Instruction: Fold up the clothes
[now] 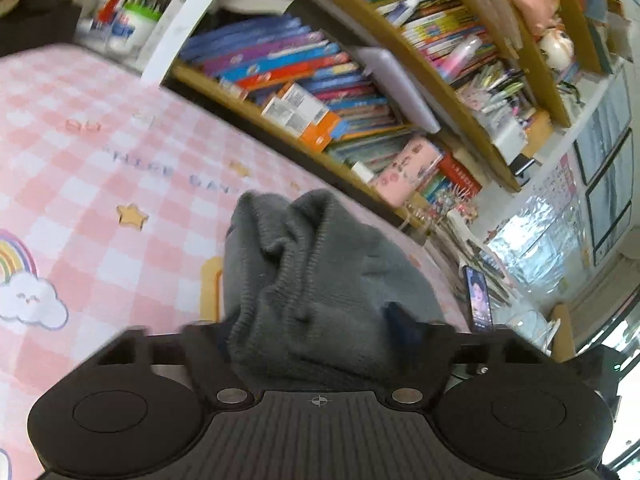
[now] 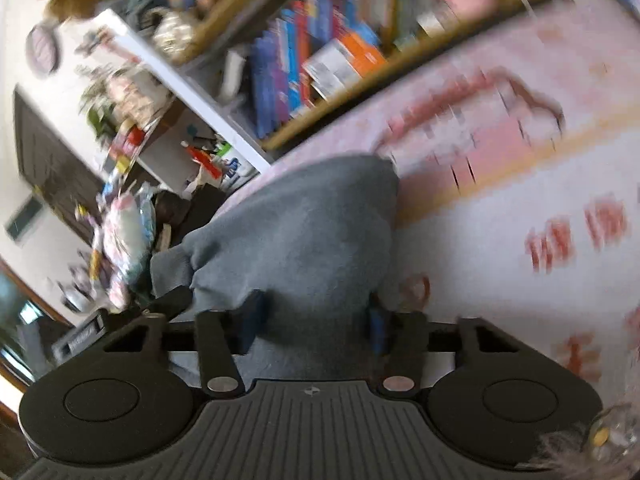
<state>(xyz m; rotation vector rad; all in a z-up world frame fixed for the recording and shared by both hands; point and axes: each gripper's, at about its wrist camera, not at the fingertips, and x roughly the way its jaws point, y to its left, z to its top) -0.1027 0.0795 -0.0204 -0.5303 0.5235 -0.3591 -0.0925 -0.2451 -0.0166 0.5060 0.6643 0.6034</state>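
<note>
A grey knitted garment [image 1: 312, 280] is bunched up between the fingers of my left gripper [image 1: 320, 332], which is shut on it above the pink checked table cover [image 1: 100, 184]. In the right wrist view the same grey garment [image 2: 296, 232] hangs from my right gripper [image 2: 316, 320], which is shut on it; the blue pads [image 2: 376, 330] press its sides. Both grippers hold the cloth lifted off the surface. The rest of the garment is hidden behind the bunched cloth.
A wooden bookshelf [image 1: 360, 92] full of books runs along the table's far edge. A pen cup [image 1: 132, 24] stands at the back left. A phone [image 1: 480, 300] leans at the right. A white shelf [image 2: 180, 84] with clutter is at the left in the right wrist view.
</note>
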